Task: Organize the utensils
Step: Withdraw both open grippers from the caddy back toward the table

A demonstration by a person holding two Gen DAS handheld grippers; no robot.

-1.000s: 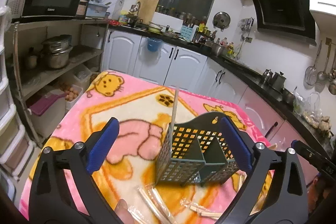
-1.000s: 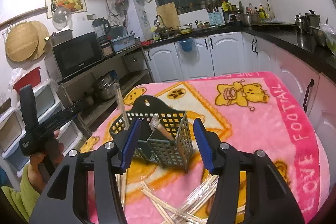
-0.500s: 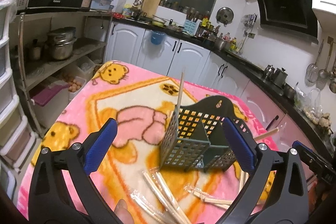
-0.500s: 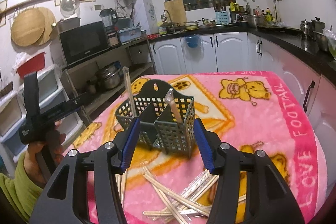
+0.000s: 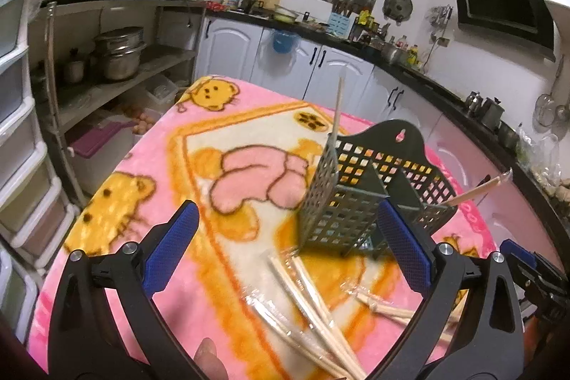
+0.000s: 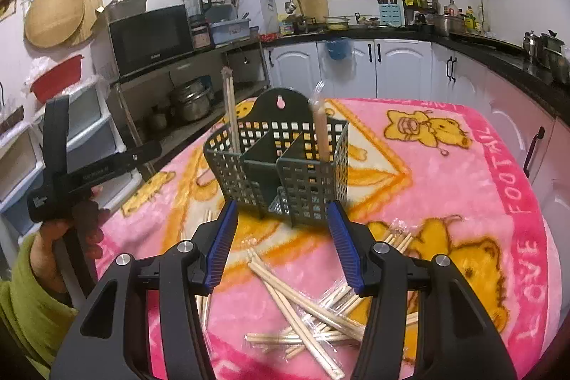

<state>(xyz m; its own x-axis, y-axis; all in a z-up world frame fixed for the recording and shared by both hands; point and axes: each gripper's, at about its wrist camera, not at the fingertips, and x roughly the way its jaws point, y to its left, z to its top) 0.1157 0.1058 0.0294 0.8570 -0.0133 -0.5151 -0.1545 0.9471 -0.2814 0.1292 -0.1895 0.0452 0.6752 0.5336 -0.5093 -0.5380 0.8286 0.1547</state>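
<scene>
A dark green perforated utensil holder [image 6: 281, 166] with three compartments stands on the pink blanket; it also shows in the left wrist view [image 5: 359, 194]. One wrapped chopstick pair [image 6: 229, 116] stands in its left compartment and another [image 6: 320, 127] in its right one. Several wrapped chopstick pairs [image 6: 302, 312] lie loose on the blanket in front of the holder, also in the left wrist view [image 5: 313, 305]. My right gripper [image 6: 281, 248] is open and empty, just short of the holder. My left gripper [image 5: 285, 251] is wide open and empty, above the loose chopsticks.
The pink cartoon blanket [image 6: 445, 187] covers the table. White cabinets [image 6: 392, 66] and a dark counter run behind. A shelf with a microwave [image 6: 149, 37] and pots stands to the left. The hand-held left gripper [image 6: 82, 176] shows at the left in the right wrist view.
Both grippers have pulled back and risen from the holder. The chopstick pair in the right compartment has gone from leaning to upright. More loose chopsticks show in front.
</scene>
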